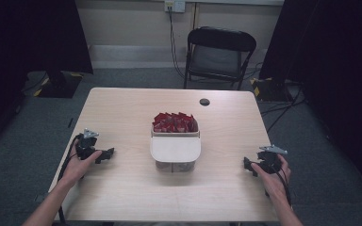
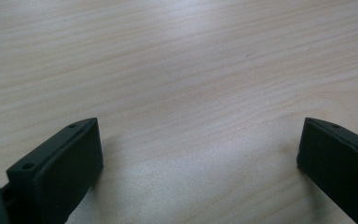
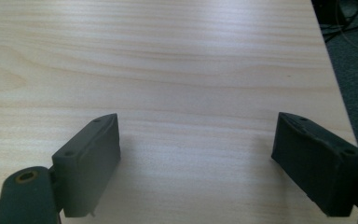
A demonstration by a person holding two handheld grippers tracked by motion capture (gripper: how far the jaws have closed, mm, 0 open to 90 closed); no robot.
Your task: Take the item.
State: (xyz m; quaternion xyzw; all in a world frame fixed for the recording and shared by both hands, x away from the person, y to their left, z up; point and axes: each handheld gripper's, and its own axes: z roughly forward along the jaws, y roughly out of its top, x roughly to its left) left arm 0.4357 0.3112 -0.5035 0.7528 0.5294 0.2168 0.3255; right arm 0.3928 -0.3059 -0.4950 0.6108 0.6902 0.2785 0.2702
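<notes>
At the middle of the light wooden table [image 1: 122, 113] stands a small box [image 1: 175, 148] with a white top, its rear part packed with red packets [image 1: 174, 122]. My left gripper [image 1: 109, 154] rests on the table to the left of the box, pointing toward it. In the left gripper view its jaws [image 2: 200, 154] stand wide apart over bare wood. My right gripper [image 1: 246, 165] rests to the right of the box, near the table's right edge. Its jaws [image 3: 196, 149] are also spread wide with nothing between them.
A black folding chair [image 1: 219, 52] stands beyond the far edge of the table. The tabletop has a dark round hole [image 1: 204, 101] near its far side. Grey carpet with cables [image 3: 349, 28] lies past the table's right edge.
</notes>
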